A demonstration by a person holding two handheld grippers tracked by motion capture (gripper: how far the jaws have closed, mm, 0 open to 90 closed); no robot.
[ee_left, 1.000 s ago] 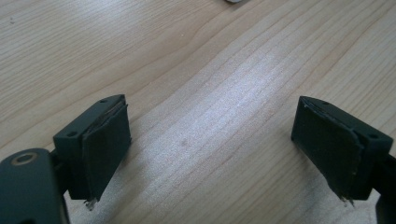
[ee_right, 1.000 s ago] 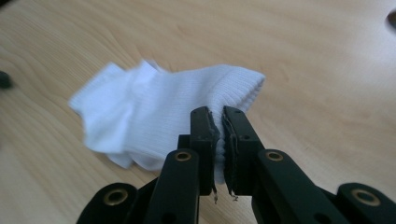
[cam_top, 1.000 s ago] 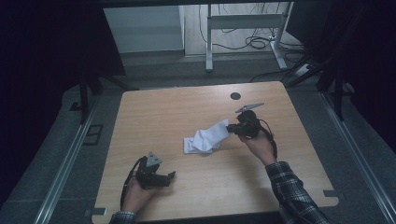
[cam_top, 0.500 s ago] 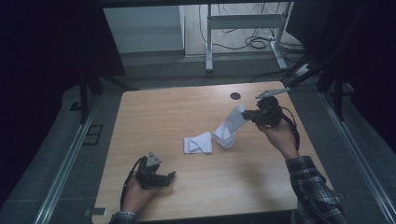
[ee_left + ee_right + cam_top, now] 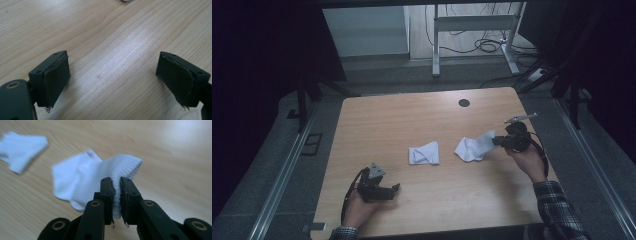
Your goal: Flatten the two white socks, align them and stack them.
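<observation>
High view: right gripper (image 5: 498, 140) level, jaws just easing yet pinching white sock (image 5: 472, 148); left gripper (image 5: 395, 189) jaws spread.

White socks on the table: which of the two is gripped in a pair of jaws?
The white sock nearer the table's right edge, its ribbed cuff pinched in the right gripper. The other sock lies folded mid-table, apart from both grippers.

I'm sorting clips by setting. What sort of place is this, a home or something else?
Probably a lab or workshop set up for recording, not a home: a bare wooden table stands inside a metal frame, with loose cables on the floor behind. The two white socks look like practice items.
</observation>
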